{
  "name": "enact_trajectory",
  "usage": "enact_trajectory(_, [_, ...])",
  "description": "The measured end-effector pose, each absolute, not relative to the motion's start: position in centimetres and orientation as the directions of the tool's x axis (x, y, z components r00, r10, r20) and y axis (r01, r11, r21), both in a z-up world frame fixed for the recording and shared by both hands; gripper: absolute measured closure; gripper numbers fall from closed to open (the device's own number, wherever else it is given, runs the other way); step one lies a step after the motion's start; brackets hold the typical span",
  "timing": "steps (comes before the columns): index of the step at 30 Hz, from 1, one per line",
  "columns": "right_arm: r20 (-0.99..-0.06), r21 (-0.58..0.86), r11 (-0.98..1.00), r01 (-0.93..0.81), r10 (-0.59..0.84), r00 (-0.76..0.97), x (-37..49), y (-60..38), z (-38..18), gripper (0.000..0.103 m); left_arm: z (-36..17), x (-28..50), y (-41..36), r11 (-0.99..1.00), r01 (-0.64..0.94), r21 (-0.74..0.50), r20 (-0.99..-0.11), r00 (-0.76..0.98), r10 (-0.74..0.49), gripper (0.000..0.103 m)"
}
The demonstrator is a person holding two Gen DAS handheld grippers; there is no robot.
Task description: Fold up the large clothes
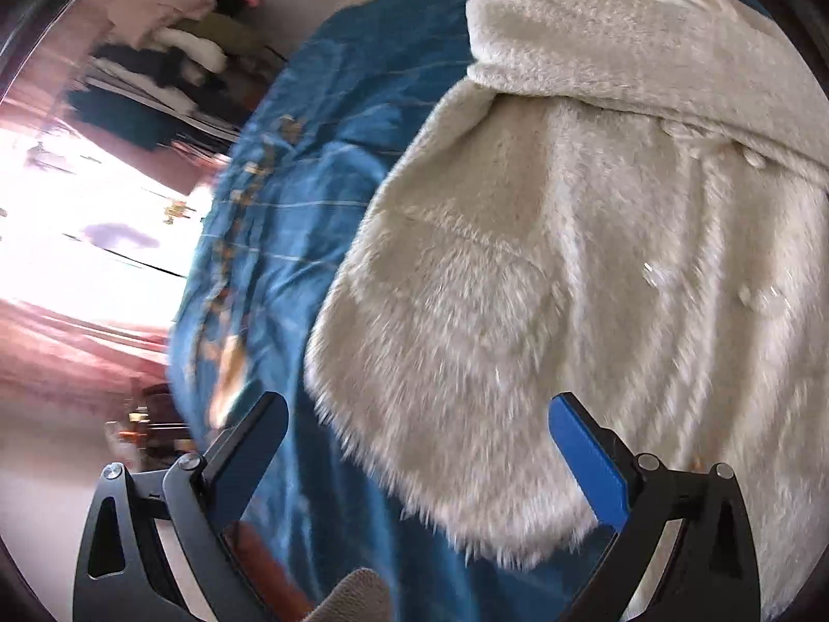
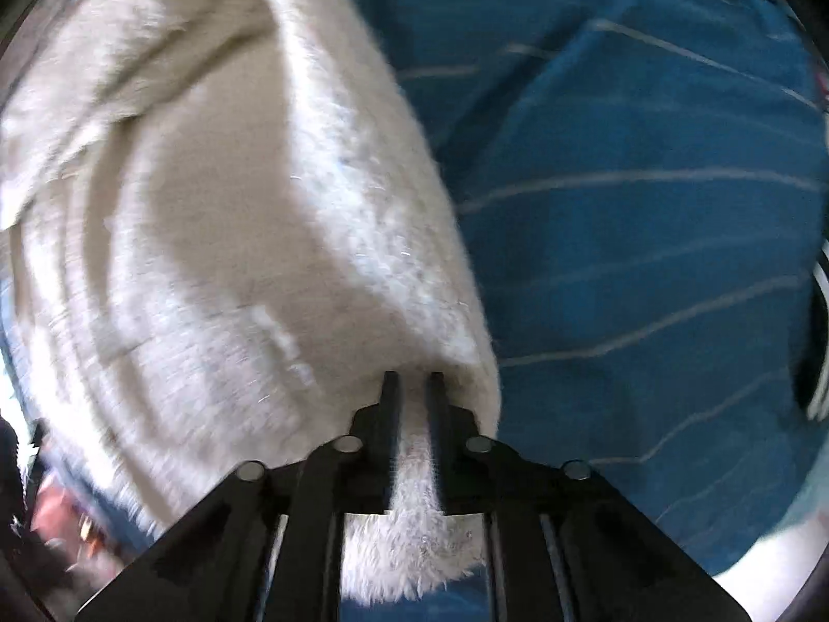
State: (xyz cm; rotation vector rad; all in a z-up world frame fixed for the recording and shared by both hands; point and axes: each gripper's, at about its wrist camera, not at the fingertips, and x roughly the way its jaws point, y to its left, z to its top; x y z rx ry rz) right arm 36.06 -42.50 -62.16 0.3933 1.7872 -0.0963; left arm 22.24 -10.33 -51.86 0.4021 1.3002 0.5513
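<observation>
Right tongs (image 2: 413,381) pinch the cream shaggy faux-fur coat's (image 1: 570,259) edge.
Left tongs (image 1: 417,414) spread, empty — best close them on the hem directly ahead, over the blue striped bedspread (image 2: 647,207).

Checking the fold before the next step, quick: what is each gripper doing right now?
Left gripper: open, holding nothing, above the edge of the fluffy cream coat.
Right gripper: closed on a fold of the coat.

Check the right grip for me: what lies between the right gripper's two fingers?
A fold of the cream fur coat fills the right gripper, in the right wrist view.
</observation>
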Motion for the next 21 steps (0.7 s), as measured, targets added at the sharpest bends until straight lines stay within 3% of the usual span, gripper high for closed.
enact_trajectory(1, [-0.95, 0.192, 0.933, 0.305, 0.254, -0.18, 36.9, -43.2, -61.2, 0.07, -51.6, 21.8, -11.4, 0.789, -0.149, 0.596, -0.77, 0.172, 0.614, 0.0])
enact_trajectory(3, [-0.947, 0.24, 0.937, 0.255, 0.283, -0.15, 36.7, -44.1, -59.4, 0.04, -51.0, 20.8, -14.8, 0.753, -0.119, 0.648, -0.727, 0.199, 0.657, 0.0])
enact_trajectory(5, [-0.954, 0.247, 0.951, 0.187, 0.272, -0.126, 36.9, -45.7, -57.8, 0.034, -51.1, 20.0, -19.1, 0.712, -0.055, 0.701, -0.683, 0.239, 0.69, 0.0])
enact_trajectory(9, [-0.964, 0.218, 0.965, 0.144, 0.236, -0.122, 36.2, -51.0, -56.2, 0.031, -51.9, 18.8, -28.5, 0.665, 0.083, 0.742, -0.65, 0.334, 0.683, 0.0])
enact_trajectory(15, [-0.98, 0.13, 0.966, 0.221, 0.16, -0.121, 34.5, -60.5, -56.7, 0.031, -52.1, 17.3, -40.9, 0.671, 0.211, 0.71, -0.678, 0.46, 0.573, 0.0])
enact_trajectory(18, [-0.979, 0.096, 0.945, 0.312, 0.146, -0.141, 33.4, -65.9, -57.6, 0.031, -54.5, 17.1, -45.0, 0.673, 0.259, 0.693, -0.705, 0.438, 0.558, 0.0])
enact_trajectory(21, [-0.98, 0.059, 0.931, 0.36, 0.123, -0.156, 32.9, -69.6, -58.2, 0.031, -59.0, 17.3, -47.1, 0.59, 0.297, 0.751, -0.657, 0.428, 0.621, 0.0])
